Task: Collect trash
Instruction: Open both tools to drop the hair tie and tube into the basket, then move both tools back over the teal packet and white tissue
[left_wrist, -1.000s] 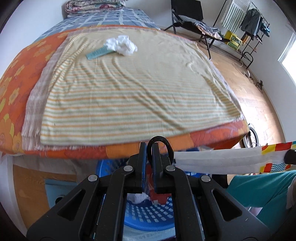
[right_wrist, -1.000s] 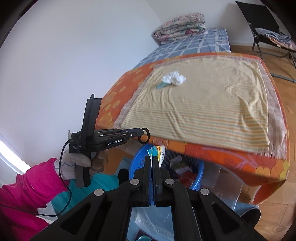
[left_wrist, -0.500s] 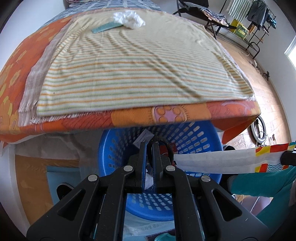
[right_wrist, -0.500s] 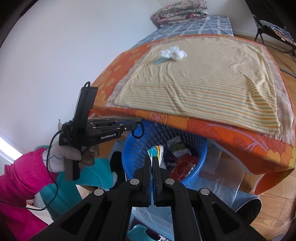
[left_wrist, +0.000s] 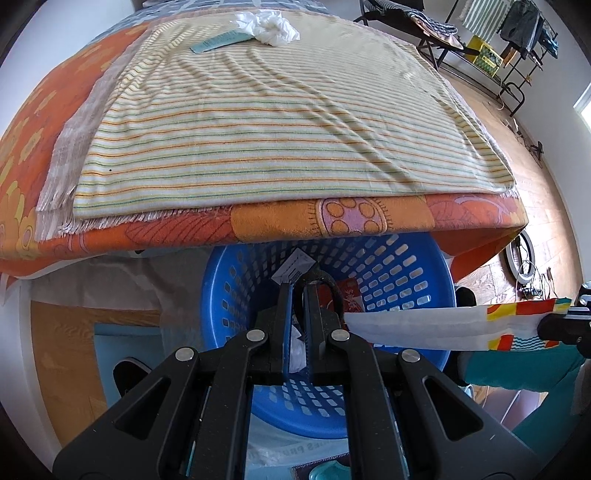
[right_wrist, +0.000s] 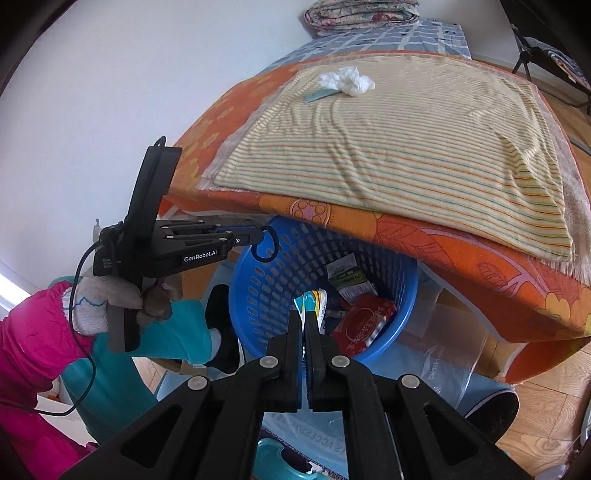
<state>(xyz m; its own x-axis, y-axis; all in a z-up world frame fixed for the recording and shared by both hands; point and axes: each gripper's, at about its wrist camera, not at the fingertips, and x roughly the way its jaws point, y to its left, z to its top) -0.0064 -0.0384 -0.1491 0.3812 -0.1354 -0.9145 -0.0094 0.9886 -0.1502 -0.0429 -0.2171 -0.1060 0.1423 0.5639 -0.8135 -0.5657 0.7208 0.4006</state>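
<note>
A blue perforated basket (left_wrist: 406, 266) stands on the floor under the bed's edge, with a red packet (right_wrist: 364, 325) and a green-white packet (right_wrist: 347, 280) inside. My left gripper (left_wrist: 299, 291) is shut on a black elastic loop (left_wrist: 330, 282) and hangs over the basket's near rim; the right wrist view shows it (right_wrist: 258, 238) from the side. My right gripper (right_wrist: 305, 314) is shut on a white wrapper with a colourful end (right_wrist: 312, 301), above the basket's mouth. On the bed's far side lie a crumpled white tissue (right_wrist: 347, 81) and a teal strip (right_wrist: 319, 94).
The bed (left_wrist: 332, 221) with a striped blanket (left_wrist: 277, 129) overhangs the basket's far side. A clear plastic bag (right_wrist: 443, 362) lies on the wooden floor beside the basket. A folding chair (left_wrist: 424, 26) and a drying rack (left_wrist: 517, 33) stand at the far right.
Both grippers have sunk towards the floor and tipped downwards, so the basket shows more fully beneath them. The loop and the wrapper stay held.
</note>
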